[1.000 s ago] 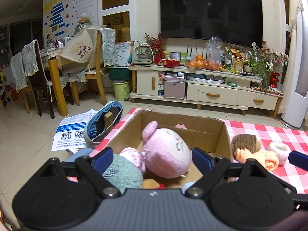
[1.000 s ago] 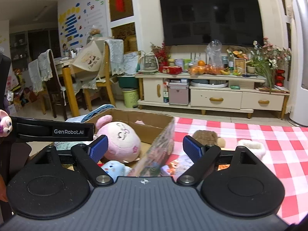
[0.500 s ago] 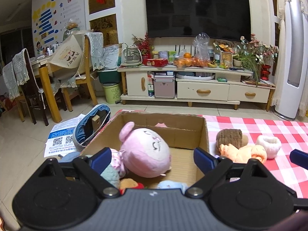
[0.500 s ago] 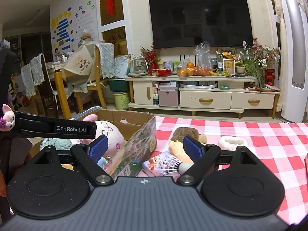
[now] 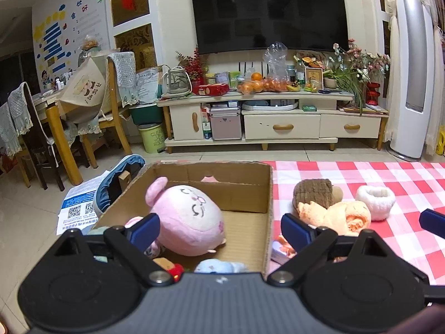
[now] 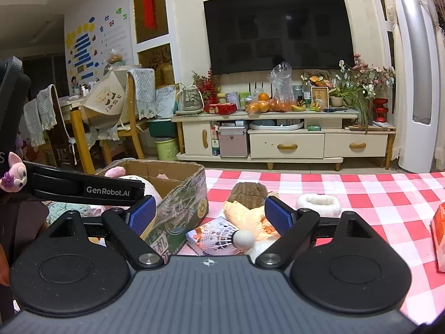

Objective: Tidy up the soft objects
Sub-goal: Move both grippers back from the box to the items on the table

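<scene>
Right claw (image 6: pixel 210 217), spread and empty, now shifted rightward from the box (image 6: pixel 180 194) toward the orange toy (image 6: pixel 244 217) on the checked cloth (image 6: pixel 361 189); left claw (image 5: pixel 219 226) spread over the box; next pickup probable.

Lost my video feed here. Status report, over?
Left gripper and right gripper open, empty. Pink plush in cardboard box; orange plush, brown plush on cloth. Shuttlecock lies before right gripper.
</scene>
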### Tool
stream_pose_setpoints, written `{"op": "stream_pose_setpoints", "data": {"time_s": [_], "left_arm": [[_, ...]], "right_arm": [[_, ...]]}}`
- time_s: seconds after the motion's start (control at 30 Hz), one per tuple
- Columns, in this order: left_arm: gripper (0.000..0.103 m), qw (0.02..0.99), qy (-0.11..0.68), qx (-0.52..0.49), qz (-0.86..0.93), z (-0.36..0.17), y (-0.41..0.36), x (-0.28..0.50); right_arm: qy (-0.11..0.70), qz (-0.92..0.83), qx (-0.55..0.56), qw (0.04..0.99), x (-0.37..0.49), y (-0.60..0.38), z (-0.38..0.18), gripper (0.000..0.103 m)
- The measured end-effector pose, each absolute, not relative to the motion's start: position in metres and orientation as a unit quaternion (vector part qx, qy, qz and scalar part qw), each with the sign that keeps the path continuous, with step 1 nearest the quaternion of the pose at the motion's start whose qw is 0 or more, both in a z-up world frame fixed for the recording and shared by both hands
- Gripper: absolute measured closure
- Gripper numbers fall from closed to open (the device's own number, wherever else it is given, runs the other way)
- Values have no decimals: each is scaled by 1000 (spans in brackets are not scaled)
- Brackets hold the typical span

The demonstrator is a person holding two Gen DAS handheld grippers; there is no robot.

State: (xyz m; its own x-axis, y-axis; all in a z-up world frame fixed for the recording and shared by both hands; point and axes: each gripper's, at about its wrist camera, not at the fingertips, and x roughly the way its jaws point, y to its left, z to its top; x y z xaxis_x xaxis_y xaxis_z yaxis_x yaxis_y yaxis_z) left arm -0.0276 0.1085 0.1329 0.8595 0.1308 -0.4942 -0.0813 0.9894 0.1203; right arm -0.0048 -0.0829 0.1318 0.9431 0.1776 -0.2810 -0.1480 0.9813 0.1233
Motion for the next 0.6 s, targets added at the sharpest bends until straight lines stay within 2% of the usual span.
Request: {"op": "stream_pose_setpoints", "data": {"time_s": [0.6], "left_arm": [[9, 959, 268, 86, 40, 123, 71, -22]], "right_arm": [[149, 48, 76, 985, -7, -91, 125, 0]]}}
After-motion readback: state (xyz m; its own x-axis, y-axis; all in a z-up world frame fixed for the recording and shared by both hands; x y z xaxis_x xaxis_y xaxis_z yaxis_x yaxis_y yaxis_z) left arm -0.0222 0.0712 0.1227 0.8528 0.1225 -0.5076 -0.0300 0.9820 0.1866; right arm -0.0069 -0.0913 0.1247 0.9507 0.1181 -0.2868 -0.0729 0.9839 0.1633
